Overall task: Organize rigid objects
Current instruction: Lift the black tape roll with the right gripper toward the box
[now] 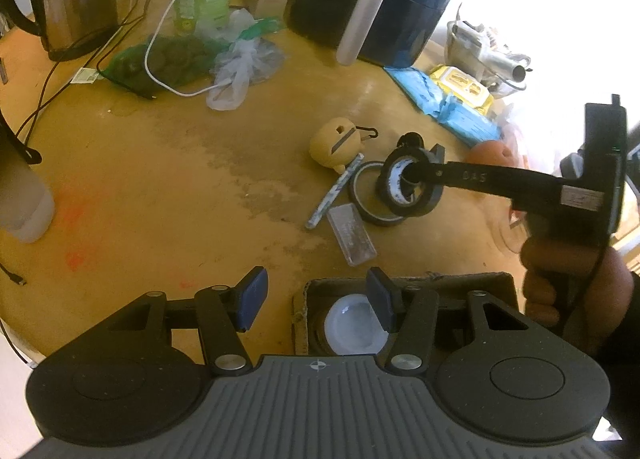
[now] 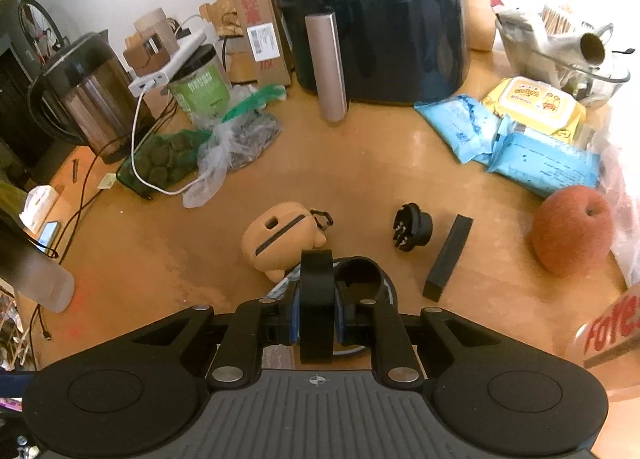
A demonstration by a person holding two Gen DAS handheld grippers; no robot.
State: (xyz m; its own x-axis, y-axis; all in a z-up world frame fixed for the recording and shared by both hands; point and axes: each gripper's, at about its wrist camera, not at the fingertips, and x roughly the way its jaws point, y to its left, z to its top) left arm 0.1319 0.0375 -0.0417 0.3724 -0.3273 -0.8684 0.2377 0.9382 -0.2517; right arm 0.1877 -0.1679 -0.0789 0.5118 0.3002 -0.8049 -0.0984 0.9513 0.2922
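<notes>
Gripping a black roll of tape (image 2: 316, 307) on edge, the right gripper (image 2: 316, 317) is holding its fingers narrow, with the blue pads pressing on the two flat sides of the roll. In the left wrist view this same black roll of tape (image 1: 412, 187) is standing tilted, with its open hole facing toward the left camera, just above a second, flat-lying dark roll of tape (image 1: 366, 199) on the yellow wooden table (image 1: 168, 187).

The brown cardboard box (image 1: 408, 283), already holding a white round lid (image 1: 352, 325), is lying at the near edge of the table, directly under the left gripper (image 1: 316, 299). From the held roll it is lying toward the near side. So, in my judgement, the coming move is depending on carrying the roll back toward this box. The left fingers are standing half open and holding nothing, one blue pad (image 1: 254, 297) over the bare table and the other over the box.

Still lying on the table are a tan rubber figure-shaped case (image 2: 284, 239), a black round plug piece (image 2: 414, 229), a black rectangular bar (image 2: 448, 257), a clear plastic rectangular case (image 1: 351, 235) and a patterned pen-like stick (image 1: 334, 193).

The body of the left gripper is cutting off the inside of the box, so I cannot tell how full it is. Whether the held roll is touching the flat roll is also hard to see.
</notes>
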